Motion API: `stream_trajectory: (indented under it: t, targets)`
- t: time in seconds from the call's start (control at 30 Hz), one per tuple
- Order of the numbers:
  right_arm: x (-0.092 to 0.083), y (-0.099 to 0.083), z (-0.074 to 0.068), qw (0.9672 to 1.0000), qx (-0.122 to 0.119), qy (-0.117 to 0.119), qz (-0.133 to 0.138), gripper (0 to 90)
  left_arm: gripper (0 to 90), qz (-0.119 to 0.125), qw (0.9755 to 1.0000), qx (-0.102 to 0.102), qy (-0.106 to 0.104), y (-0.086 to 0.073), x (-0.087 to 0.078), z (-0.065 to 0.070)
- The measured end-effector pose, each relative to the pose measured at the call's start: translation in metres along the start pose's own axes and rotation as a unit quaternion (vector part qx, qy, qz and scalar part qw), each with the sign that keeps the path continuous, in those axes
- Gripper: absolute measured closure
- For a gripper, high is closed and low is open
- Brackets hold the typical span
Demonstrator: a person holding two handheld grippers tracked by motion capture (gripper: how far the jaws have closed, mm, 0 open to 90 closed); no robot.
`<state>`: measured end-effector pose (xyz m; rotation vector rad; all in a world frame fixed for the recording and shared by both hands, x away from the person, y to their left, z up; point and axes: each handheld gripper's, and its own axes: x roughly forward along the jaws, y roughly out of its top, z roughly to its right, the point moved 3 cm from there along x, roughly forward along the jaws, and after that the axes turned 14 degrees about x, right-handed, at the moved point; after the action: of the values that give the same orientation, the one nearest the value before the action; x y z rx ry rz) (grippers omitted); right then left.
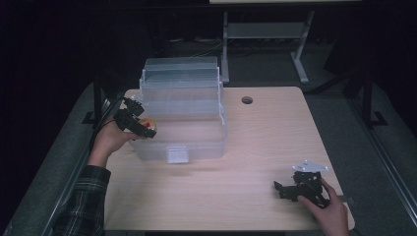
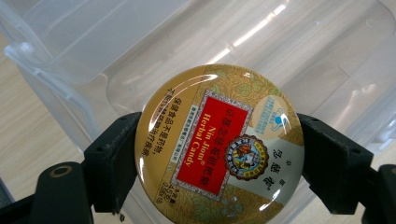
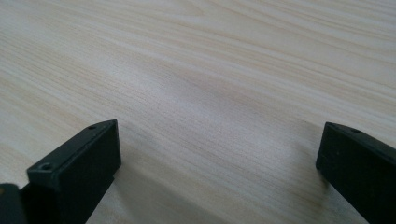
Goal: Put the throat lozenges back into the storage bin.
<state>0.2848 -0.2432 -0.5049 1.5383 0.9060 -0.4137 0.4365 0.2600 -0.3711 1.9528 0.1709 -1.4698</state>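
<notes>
A round gold candy tin [image 2: 218, 144] with a red label reading "Herbal Candy" sits clamped between the jaws of my left gripper [image 2: 219, 158]. In the high view the left gripper [image 1: 140, 127] holds the tin [image 1: 149, 126] at the left front corner of a clear plastic tiered box [image 1: 183, 115], over its open bottom bin. My right gripper [image 1: 285, 189] rests low near the table's front right, and its jaws stand wide apart over bare wood [image 3: 210, 107] with nothing between them.
The clear box stands open with its upper trays stepped back toward the far edge. A round cable hole [image 1: 247, 100] is in the wooden table [image 1: 265, 142] at the back. A metal desk frame [image 1: 265, 39] stands beyond the table.
</notes>
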Motion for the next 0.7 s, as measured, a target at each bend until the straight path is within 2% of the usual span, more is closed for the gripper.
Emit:
stream_trajectory:
  t: [0.27, 0.7]
  targets:
    - [0.0, 0.0, 0.0, 1.0, 0.0, 0.0, 0.0, 0.0, 19.5, -0.009, 1.0, 0.004, -0.002, -0.0023, 0.0008, -0.0009]
    - [0.0, 0.0, 0.0, 1.0, 0.0, 0.0, 0.0, 0.0, 19.2, -0.009, 0.9999, 0.007, -0.006, -0.0021, 0.0021, -0.0007]
